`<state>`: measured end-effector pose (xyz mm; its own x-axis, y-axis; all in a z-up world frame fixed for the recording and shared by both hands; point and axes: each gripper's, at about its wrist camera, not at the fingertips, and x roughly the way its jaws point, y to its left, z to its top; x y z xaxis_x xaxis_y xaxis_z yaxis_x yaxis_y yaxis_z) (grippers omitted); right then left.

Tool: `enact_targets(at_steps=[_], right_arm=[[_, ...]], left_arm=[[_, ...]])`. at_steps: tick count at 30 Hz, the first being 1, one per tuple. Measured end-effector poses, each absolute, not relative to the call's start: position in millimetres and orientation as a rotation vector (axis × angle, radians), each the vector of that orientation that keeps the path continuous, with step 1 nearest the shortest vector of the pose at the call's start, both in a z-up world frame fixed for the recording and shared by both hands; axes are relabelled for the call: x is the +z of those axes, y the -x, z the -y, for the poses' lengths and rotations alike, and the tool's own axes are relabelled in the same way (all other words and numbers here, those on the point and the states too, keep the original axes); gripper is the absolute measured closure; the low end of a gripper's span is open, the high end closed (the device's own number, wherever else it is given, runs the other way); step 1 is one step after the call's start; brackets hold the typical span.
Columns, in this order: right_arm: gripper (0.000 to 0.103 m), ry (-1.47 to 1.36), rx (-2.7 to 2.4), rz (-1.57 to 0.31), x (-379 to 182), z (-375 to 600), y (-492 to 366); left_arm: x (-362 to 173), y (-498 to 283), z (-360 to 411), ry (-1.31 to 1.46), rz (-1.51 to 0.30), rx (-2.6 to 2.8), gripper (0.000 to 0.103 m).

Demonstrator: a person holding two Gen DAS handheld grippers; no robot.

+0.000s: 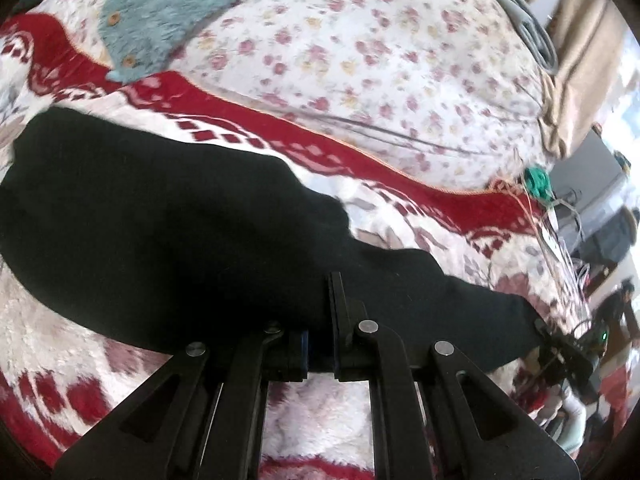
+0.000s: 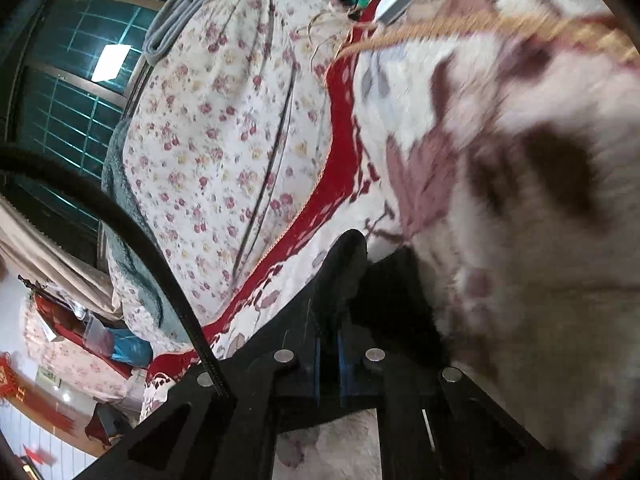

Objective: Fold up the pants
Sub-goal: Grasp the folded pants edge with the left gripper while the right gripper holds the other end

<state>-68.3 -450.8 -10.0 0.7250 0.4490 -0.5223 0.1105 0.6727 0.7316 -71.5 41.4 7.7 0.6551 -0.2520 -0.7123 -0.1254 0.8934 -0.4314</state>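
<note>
Both jaws pinch the black pants [image 1: 160, 216] edge; blanket [image 1: 400, 216] beneath.

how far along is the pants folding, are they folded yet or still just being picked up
Early stage. Done: the black pants lie spread on the red and white blanket, and both tools have a grip. In hand: the left tool is shut on their near edge, and the right tool pinches black fabric at the far end. Left: no finished fold shows yet.

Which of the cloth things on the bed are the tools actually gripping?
The black pants. Both tools pinch them; the fuzzy teal garment with buttons lies untouched farther back.
</note>
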Motion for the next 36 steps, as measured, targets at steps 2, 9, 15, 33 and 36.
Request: enact_targets(at_steps=[2, 9, 15, 33, 36], right_arm=[[0.098, -0.797, 0.181, -0.784, -12, 452, 69], [0.083, -0.664, 0.106, -0.955, -24, 435, 54], [0.071, -0.695, 0.04, -0.806, 12, 445, 78], [0.057, -0.23, 0.85, -0.769, 28, 135, 66], [0.057, -0.103, 0.936, -0.761, 24, 75, 70]], left_arm=[[-2, 69, -40, 0.468, -0.882, -0.054, 0.096], [-25, 69, -59, 0.577, -0.939, -0.071, 0.093], [-3, 98, -81, 0.545, -0.895, -0.051, 0.064], [4, 131, -217, 0.736, -0.823, 0.201, 0.052], [-2, 124, -225, 0.775, -0.834, 0.172, 0.05]])
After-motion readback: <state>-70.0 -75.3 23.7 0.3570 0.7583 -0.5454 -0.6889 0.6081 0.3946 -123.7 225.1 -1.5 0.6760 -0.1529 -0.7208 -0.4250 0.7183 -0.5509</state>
